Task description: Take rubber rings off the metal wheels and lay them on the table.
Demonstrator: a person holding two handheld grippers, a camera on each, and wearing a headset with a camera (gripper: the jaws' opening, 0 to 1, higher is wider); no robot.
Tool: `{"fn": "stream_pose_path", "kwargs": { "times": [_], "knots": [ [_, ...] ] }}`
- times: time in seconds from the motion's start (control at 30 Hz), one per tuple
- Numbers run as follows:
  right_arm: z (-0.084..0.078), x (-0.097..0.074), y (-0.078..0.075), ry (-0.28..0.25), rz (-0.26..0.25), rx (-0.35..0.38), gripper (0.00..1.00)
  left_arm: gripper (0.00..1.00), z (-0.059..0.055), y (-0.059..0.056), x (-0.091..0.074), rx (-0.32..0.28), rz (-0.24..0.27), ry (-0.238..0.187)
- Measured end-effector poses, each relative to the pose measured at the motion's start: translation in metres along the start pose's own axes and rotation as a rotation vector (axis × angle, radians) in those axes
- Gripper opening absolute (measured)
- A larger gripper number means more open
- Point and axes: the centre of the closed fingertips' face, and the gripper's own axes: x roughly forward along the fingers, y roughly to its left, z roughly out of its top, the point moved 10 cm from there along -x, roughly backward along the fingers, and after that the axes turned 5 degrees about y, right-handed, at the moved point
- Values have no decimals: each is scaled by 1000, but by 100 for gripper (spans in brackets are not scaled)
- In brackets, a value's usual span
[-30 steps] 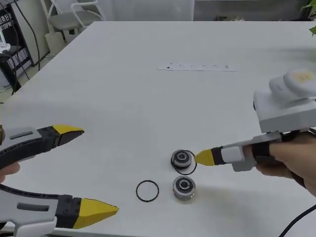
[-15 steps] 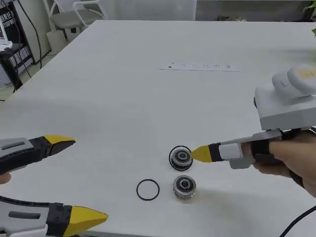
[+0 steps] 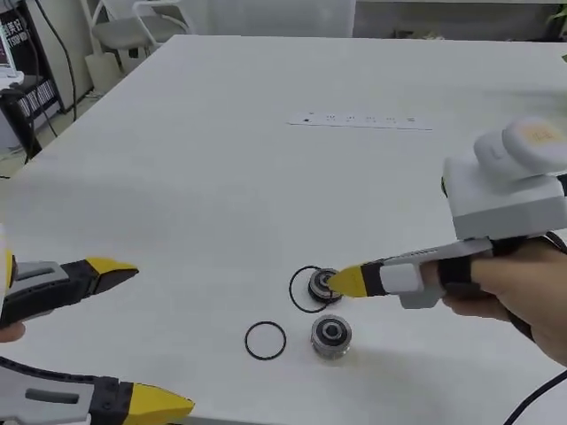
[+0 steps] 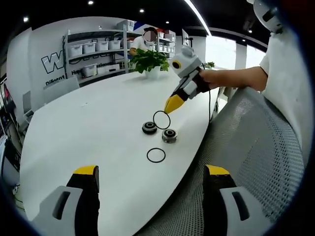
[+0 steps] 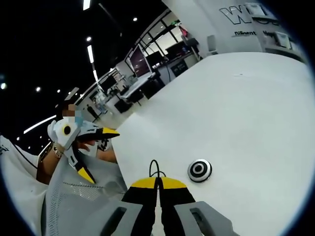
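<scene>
We pinch the rubber ring (image 3: 291,289) in the right gripper (image 3: 342,282), seemingly clear of the wheel (image 3: 322,285) at its tip; any snag could drag that wheel.

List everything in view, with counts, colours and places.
table: 1, white, under the work
metal wheels: 2, silver with black centres, close together near the near edge; the far one sits at the tip of the right claw
rubber rings: 2, black; one flat on the table left of the near wheel, one pinched in the right claw beside the far wheel
power strip: 1, white, far middle of the table
chairs: count unclear, pale grey, past the table's far left corner
potted plant: 1, green, at the table's far end
left claw: 1, yellow tips, open, empty, left of the rings
right claw: 1, yellow tips, shut on a ring
hand: 1, grips the right claw's handle
</scene>
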Motion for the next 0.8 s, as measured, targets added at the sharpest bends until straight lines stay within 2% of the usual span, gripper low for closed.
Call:
{"fn": "stream_pose_path", "kwargs": {
  "times": [0.3, 0.53, 0.67, 0.8],
  "knots": [
    [-3, 11, 7, 48, 5, -38, 0, 87, -2, -2, 2, -30, -32, -3],
    [-5, 22, 11, 92, -2, -86, 0, 86, -4, -1, 3, -45, -35, 13],
    [-10, 29, 10, 136, -7, -116, 0, 86, -4, -1, 3, -56, -29, 2],
    [-12, 34, 10, 157, -17, -131, 0, 86, -4, 0, 3, -65, -26, 0]
  ]
}}
